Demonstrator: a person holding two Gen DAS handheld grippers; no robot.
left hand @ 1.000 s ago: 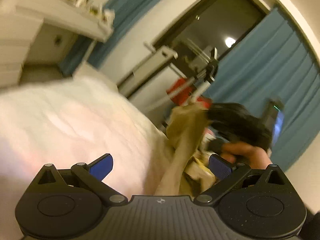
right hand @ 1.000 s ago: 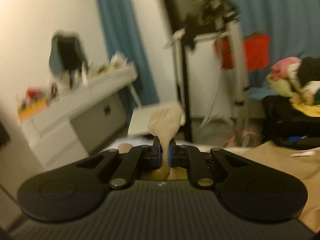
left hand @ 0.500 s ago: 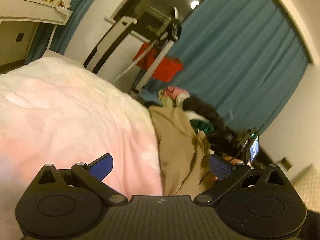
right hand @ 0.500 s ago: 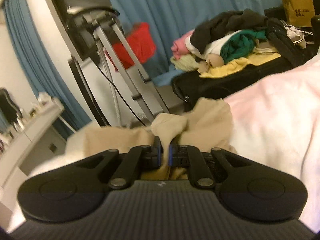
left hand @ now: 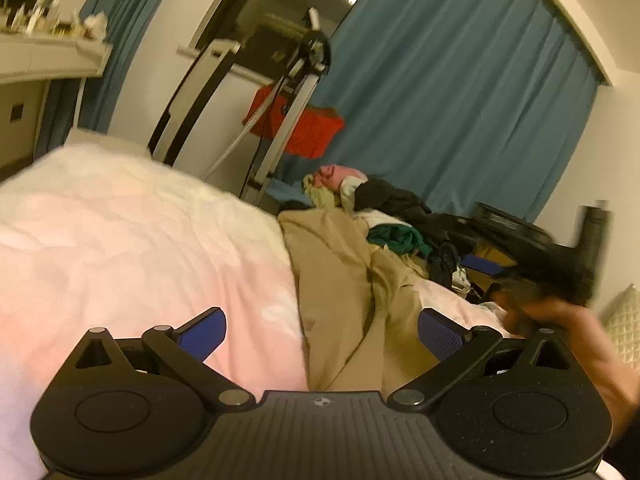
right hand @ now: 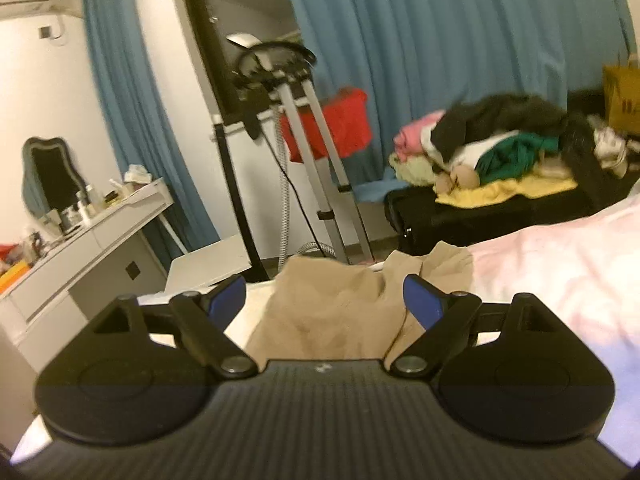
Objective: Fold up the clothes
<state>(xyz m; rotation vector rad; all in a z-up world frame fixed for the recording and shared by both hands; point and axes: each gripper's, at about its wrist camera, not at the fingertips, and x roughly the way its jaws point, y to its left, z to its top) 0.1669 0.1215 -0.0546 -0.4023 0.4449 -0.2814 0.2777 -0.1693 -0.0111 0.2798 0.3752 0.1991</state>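
Garment laid out on bed, both grippers empty – between folds.

Tan garment [right hand: 340,304] lay rumpled on pink bedcover [left hand: 132,248], just ahead of & between R gripper [right hand: 324,294] jaws, wide open. L gripper [left hand: 320,328] also wide open, nothing held. Next, prob: pick an edge, regrip.

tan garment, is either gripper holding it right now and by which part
Nothing is held. The left gripper and right gripper both have jaws open, and the tan garment lies loose on the pink bedding.

Right gripper [left hand: 532,256] and hand [left hand: 572,328] motion-blurred.
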